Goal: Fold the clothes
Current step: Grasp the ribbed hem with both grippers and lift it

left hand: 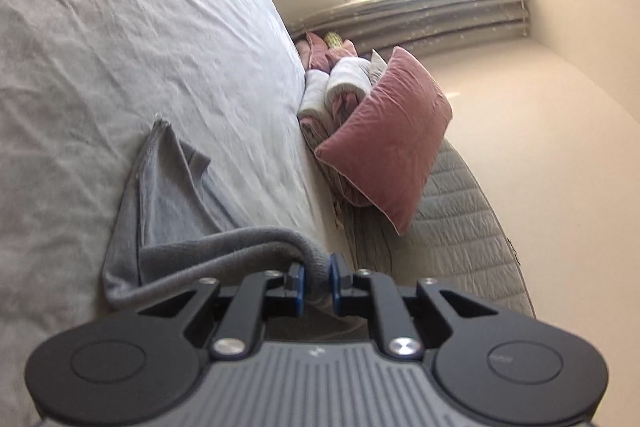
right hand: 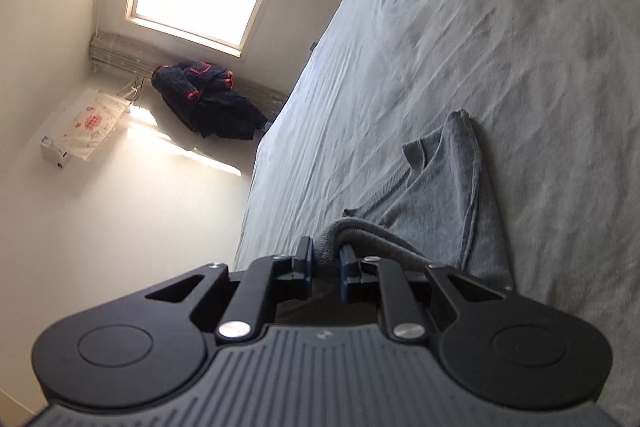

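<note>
- The bed [left hand: 120,27] fills most of both wrist views, its pale sheet wrinkled; the window wall runs off toward 1 o'clock in the left view and 10 o'clock in the right.
- A pink cushion [left hand: 384,139] leans on rolled bedding at 2 o'clock of the left gripper, well apart from the work; a dark jacket [right hand: 208,99] lies on the floor at 10 o'clock of the right gripper.
- The grey garment [left hand: 172,179] lies on the sheet, partly folded, stretching away toward 11 o'clock in the left view and 1 o'clock in the right [right hand: 440,195] — its near thick edge is raised off the bed.
- The left gripper [left hand: 316,273] is clenched on that thick rolled edge; cloth bunches between the blue pads.
- The right gripper [right hand: 326,259] is likewise clamped on the same edge, fabric wedged between its jaws.
- Risks, as I judge them: the bunched hem could slip from one side if the two hands pull unevenly, and the fold would land skewed; carrying the edge too low could drag the lower layer and undo its flat lie — or rumple the sheet beneath.
</note>
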The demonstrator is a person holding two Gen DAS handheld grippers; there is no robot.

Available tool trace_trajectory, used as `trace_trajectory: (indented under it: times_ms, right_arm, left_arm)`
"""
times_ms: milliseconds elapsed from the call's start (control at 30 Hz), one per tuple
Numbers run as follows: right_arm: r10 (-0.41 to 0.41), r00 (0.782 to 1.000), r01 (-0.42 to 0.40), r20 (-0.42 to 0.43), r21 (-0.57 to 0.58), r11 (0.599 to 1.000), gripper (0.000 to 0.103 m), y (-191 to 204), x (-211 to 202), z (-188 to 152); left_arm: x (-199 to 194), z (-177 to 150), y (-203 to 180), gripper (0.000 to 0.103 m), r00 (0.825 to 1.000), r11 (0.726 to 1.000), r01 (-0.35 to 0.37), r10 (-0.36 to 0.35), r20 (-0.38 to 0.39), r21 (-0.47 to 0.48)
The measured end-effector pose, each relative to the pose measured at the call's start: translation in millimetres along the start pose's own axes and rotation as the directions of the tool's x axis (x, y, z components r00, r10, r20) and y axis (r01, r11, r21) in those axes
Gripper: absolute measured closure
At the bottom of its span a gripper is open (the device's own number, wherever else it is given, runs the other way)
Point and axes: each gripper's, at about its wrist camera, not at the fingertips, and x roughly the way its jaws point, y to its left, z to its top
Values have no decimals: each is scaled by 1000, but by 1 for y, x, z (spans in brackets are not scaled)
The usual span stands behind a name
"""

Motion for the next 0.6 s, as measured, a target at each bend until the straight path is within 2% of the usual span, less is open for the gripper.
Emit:
trace_trajectory:
  times_ms: [300, 600]
  right_arm:
    - [-22, 998, 20, 61, 28, 999, 87, -23, 43, 22]
    - [-73, 997, 70, 30, 80, 994, 86, -58, 68, 29]
  left_arm:
    - [52, 34, 13, 91, 996, 997, -77, 77, 52, -6]
    - [89, 49, 57, 89, 986, 986, -156, 159, 48, -58]
